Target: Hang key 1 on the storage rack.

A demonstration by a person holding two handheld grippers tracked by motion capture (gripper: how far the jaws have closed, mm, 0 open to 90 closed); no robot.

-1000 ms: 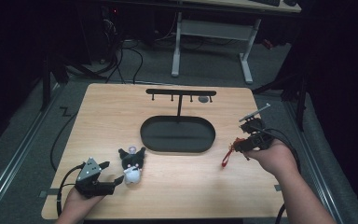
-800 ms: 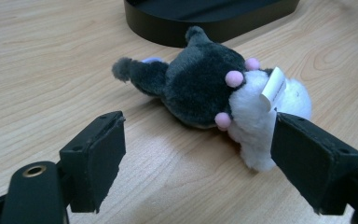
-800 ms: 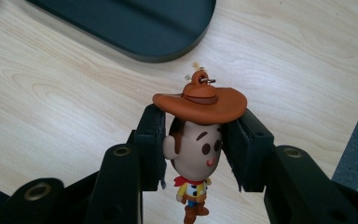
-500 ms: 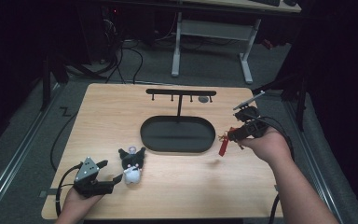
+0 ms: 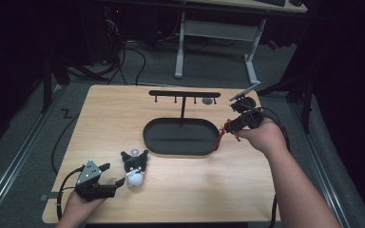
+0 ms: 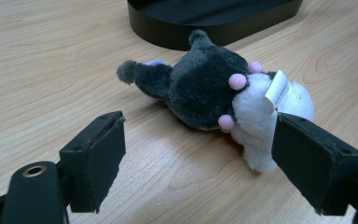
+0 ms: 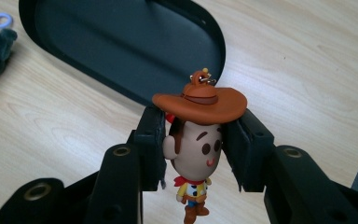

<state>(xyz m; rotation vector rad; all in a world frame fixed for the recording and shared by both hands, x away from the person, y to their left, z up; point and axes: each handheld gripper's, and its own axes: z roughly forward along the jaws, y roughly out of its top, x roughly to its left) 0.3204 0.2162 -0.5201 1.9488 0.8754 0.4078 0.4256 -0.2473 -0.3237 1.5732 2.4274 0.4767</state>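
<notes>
Held thing: we see a small plastic cowboy figurine keychain with a wide brown hat [image 7: 196, 140], pinched at the head between the jaws of the right gripper [image 7: 193, 149]; in the high view it hangs as a red streak [image 5: 218, 140] just off the right end of the black oval tray [image 5: 152, 142].
Right jaws: narrow, pressed on both sides of the figurine's head, under the hat brim.
Risk of slip: the head is round and smooth, so we judge it could rotate or drop out if the hand swings fast.
Risk at the rack: the metal loop on the hat [image 7: 200, 77] is tiny; we think it could miss a peg of the black T-shaped hanger rack [image 5: 184, 94] or knock the rack.
Left jaws: the left gripper [image 6: 196, 154] stands wide apart, gripping nothing, beside the dark-and-white plush toy keychain [image 6: 214, 93] lying on the wooden worktop [image 5: 119, 109].
View difference: the right gripper view shows the face, loop and grip; the high view shows the rack and pegs.
</notes>
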